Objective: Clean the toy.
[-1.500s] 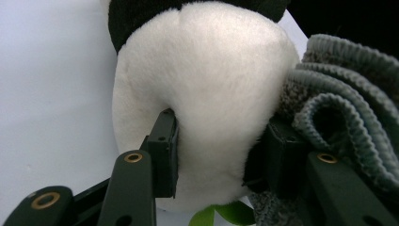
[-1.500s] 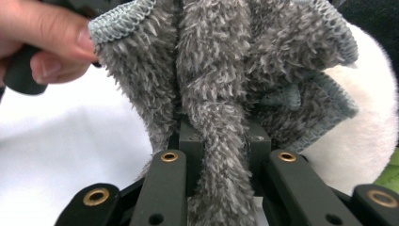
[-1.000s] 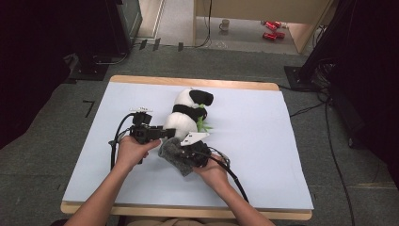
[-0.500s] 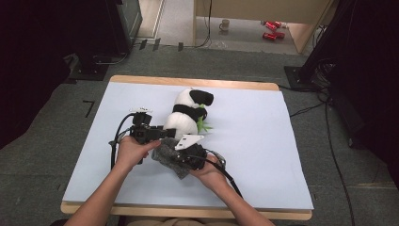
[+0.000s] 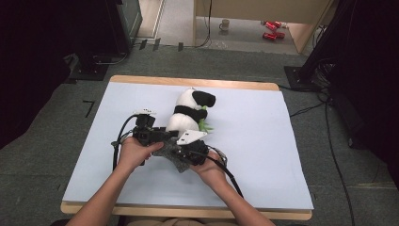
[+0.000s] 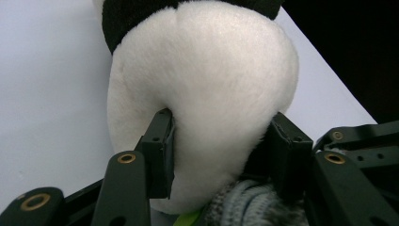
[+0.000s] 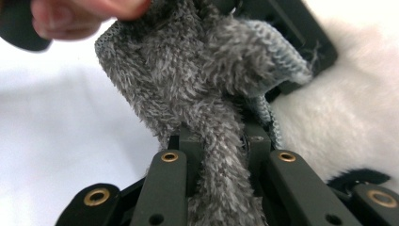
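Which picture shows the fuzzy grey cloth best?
The right gripper view: the grey cloth is close up, pinched in the right gripper. The left gripper view shows a scrap under the panda toy. The high view shows a small patch between the hands.

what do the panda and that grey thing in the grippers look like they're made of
Panda toy: looks like short, dense plush, matte white and black; it dents under the left gripper. Grey cloth: seemingly fuzzy knitted fleece, with loose fibres and a ribbed edge, bunched in the right gripper.
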The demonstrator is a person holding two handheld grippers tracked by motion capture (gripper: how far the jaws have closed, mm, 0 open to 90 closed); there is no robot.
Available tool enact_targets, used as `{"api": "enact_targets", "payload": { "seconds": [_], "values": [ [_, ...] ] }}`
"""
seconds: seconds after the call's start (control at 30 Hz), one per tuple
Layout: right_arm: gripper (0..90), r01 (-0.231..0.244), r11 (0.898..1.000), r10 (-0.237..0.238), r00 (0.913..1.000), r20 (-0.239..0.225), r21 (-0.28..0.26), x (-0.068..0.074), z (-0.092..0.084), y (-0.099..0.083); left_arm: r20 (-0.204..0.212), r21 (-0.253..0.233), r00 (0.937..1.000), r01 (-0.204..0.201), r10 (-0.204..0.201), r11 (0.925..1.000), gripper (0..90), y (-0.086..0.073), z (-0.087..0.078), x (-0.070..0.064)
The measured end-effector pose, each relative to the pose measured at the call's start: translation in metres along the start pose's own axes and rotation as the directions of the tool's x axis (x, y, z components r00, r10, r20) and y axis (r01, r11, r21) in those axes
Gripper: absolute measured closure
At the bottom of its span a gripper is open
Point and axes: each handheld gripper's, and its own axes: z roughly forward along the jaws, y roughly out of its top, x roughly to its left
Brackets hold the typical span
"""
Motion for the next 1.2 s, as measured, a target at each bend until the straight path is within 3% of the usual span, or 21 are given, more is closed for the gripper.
{"api": "enact_targets", "payload": {
  "seconds": [0.27, 0.47, 0.63, 0.8, 0.9, 1.07, 1.2],
  "values": [
    [76.3, -0.034, 0.993, 0.035, 0.9994, 0.000, 0.111, -0.003, 0.018, -0.018, -0.004, -0.001, 0.9997, -0.024, 0.024, 0.9997, 50.1, -0.001, 0.000, -0.001],
    [75.9, -0.092, 0.984, 0.100, 0.9940, -0.045, 0.151, -0.012, 0.023, -0.022, -0.012, -0.014, 0.9981, -0.060, 0.060, 0.9981, 56.6, -0.001, -0.002, 0.000],
    [75.7, -0.105, 0.973, 0.125, 0.9886, -0.085, 0.205, -0.018, 0.019, -0.018, -0.001, -0.039, 0.9995, -0.031, 0.031, 0.9988, 63.2, 0.001, -0.006, 0.006],
    [75.8, -0.046, 0.980, 0.075, 0.9865, -0.145, 0.192, -0.023, 0.005, -0.010, 0.015, -0.040, 0.9998, -0.011, 0.012, 0.9991, 63.3, 0.004, -0.014, 0.017],
    [75.8, -0.027, 0.984, 0.051, 0.9900, -0.132, 0.174, -0.025, -0.005, -0.002, 0.021, -0.043, 0.9996, 0.017, -0.016, 0.9990, 63.3, 0.005, -0.019, 0.027],
    [75.8, -0.078, 0.990, 0.089, 0.9920, -0.089, 0.119, -0.043, -0.024, 0.002, 0.021, -0.060, 0.9980, 0.061, -0.060, 0.9964, 63.1, 0.006, -0.028, 0.045],
    [75.7, -0.152, 0.985, 0.156, 0.9869, -0.041, 0.084, -0.064, -0.037, -0.003, 0.025, -0.064, 0.9953, 0.095, -0.094, 0.9934, 63.0, 0.006, -0.035, 0.058]
  ]
}}
